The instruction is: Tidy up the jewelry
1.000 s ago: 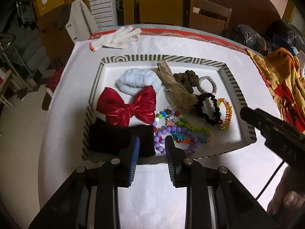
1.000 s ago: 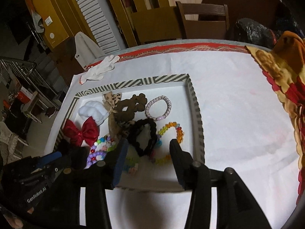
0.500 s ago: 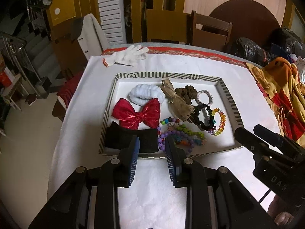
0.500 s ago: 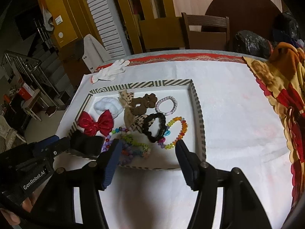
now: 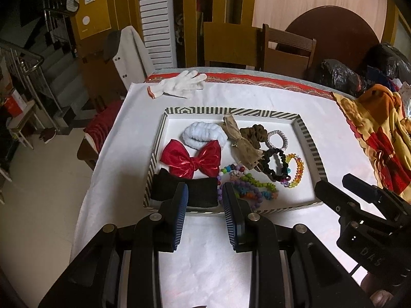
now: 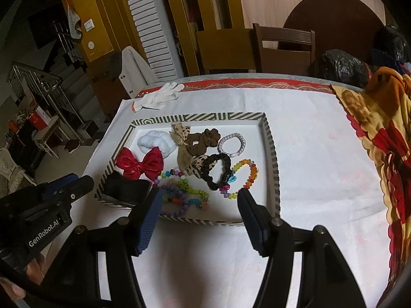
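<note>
Compared with a second ago, both views have pulled back and risen: the striped tray (image 5: 305, 131) now sits smaller and higher, mid-frame, with more bare white tablecloth (image 5: 205, 251) below it, and the right gripper's (image 6: 199, 200) jaws stand wider than before. Both grippers tilt steeply downward over the near edge of the table. The left gripper (image 5: 204, 192) is partly open and holds nothing, its tips in front of the tray's near rim over the black bow (image 5: 164, 187). The right gripper is open and empty too, its fingertips framing the bead bracelets (image 6: 185, 192). Inside the tray, the red bow (image 5: 191, 161) lies with its long axis across the frame, left of centre; the tan ribbon bow (image 5: 239, 138) runs diagonally from upper left to lower right; the rainbow bracelet (image 5: 298, 169) sits at centre right of the left view, beside the black scrunchie (image 5: 272, 164)
</note>
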